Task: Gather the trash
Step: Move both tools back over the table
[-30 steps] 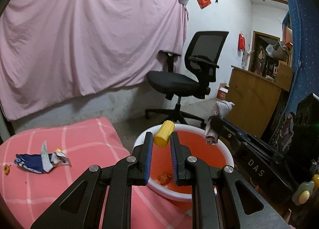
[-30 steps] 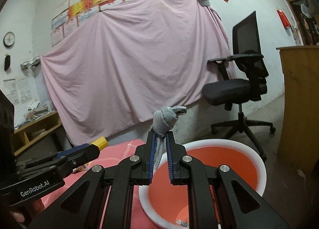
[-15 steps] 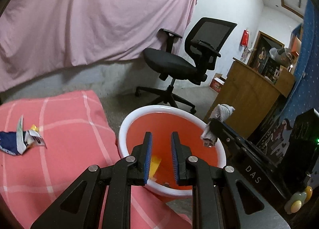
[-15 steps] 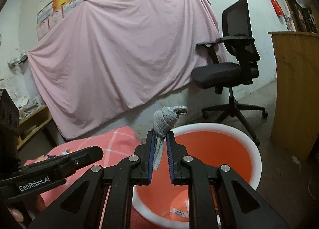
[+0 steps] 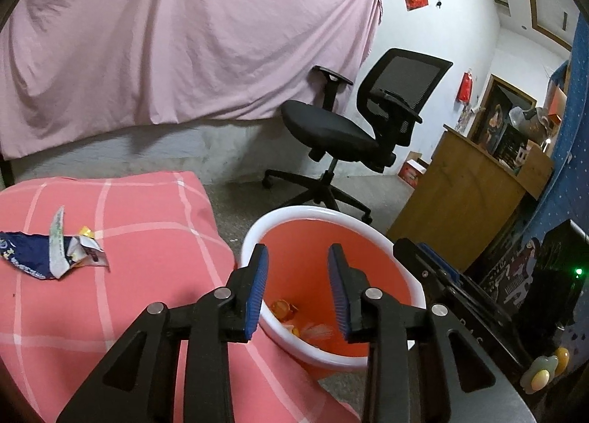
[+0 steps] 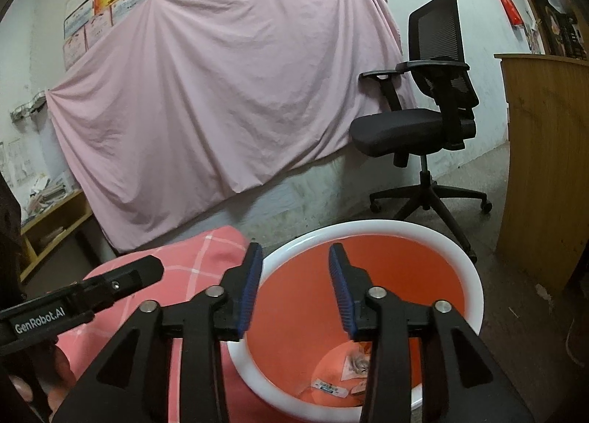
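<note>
An orange bin with a white rim (image 5: 294, 213) (image 6: 386, 228) stands on the floor beside the pink checked bed. My left gripper (image 5: 298, 277) hangs over the bin, its jaws opening with nothing between them. My right gripper (image 6: 296, 277) is also over the bin, jaws opening and empty. Small scraps (image 5: 285, 309) and the grey crumpled wad (image 6: 359, 362) lie on the bin's bottom. A torn blue and white wrapper (image 5: 48, 253) lies on the bed at the left. The right gripper's fingers (image 5: 427, 257) show at the bin's right edge in the left wrist view.
A black office chair (image 5: 353, 128) (image 6: 423, 121) stands behind the bin. A wooden cabinet (image 5: 467, 194) (image 6: 545, 150) is on the right. A pink sheet (image 5: 184, 36) hangs on the back wall. A low shelf (image 6: 51, 209) sits at the left.
The yellow piece left the left gripper and the grey wad left the right gripper; both fell into the bin. Both pairs of jaws have spread apart.
</note>
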The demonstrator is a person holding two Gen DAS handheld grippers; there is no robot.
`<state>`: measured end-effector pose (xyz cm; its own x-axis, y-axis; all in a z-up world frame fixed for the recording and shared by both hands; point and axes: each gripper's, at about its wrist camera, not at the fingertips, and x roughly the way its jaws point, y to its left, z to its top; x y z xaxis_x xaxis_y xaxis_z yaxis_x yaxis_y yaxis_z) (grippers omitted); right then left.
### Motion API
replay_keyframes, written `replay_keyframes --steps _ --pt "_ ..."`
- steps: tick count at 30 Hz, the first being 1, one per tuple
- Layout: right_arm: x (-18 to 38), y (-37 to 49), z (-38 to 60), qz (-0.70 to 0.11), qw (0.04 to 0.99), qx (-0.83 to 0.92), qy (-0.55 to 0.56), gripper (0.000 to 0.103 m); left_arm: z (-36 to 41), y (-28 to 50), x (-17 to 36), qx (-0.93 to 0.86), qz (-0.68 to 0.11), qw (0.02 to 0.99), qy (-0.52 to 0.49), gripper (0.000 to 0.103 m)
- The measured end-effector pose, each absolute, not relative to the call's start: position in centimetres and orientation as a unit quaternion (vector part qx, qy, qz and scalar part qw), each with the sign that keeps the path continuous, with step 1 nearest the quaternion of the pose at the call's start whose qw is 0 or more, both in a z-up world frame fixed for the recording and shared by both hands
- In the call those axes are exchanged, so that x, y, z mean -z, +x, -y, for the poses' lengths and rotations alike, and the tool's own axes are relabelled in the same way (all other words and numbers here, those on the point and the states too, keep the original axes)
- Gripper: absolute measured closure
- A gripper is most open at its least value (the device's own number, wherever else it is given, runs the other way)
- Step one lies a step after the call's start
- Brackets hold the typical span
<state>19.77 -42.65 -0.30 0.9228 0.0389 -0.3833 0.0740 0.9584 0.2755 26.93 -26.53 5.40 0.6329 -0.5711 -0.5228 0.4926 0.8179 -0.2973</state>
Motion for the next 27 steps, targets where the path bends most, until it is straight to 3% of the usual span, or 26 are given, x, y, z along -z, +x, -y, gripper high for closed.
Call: replay_keyframes --steps 11,14,15,20,23,24,27 --pt "-0.3 19.7 42.1 -0.177 0.975 0.003 0.136 0.051 24.6 25.8 -5.9 0.258 -0.281 0.923 -0.056 0.069" --pt "-0.8 19.6 41.5 -0.164 0.978 -0.003 0.130 0.028 23.8 25.2 -6.1 0.238 -0.263 0.933 -0.055 0.063" --pt "-0.9 19.5 41.1 -0.157 0.979 -0.007 0.129 0.022 23.3 25.0 -6.2 0.230 -0.256 0.937 -0.056 0.059" --pt "-1.5 19.2 39.6 -0.138 0.984 -0.024 0.113 0.016 20.5 23.7 -6.6 0.195 -0.220 0.954 -0.056 0.046" --pt "-1.8 19.1 38.7 -0.125 0.985 -0.032 0.112 0.002 18.6 22.9 -6.7 0.169 -0.197 0.964 -0.058 0.019" --pt "-1.9 18.9 38.3 -0.117 0.986 -0.035 0.112 0.000 17.9 22.4 -6.8 0.157 -0.183 0.969 -0.061 0.005" --pt "-2.5 18.4 37.2 -0.091 0.989 -0.044 0.104 0.000 16.0 21.4 -6.6 0.126 -0.147 0.979 -0.068 0.001"
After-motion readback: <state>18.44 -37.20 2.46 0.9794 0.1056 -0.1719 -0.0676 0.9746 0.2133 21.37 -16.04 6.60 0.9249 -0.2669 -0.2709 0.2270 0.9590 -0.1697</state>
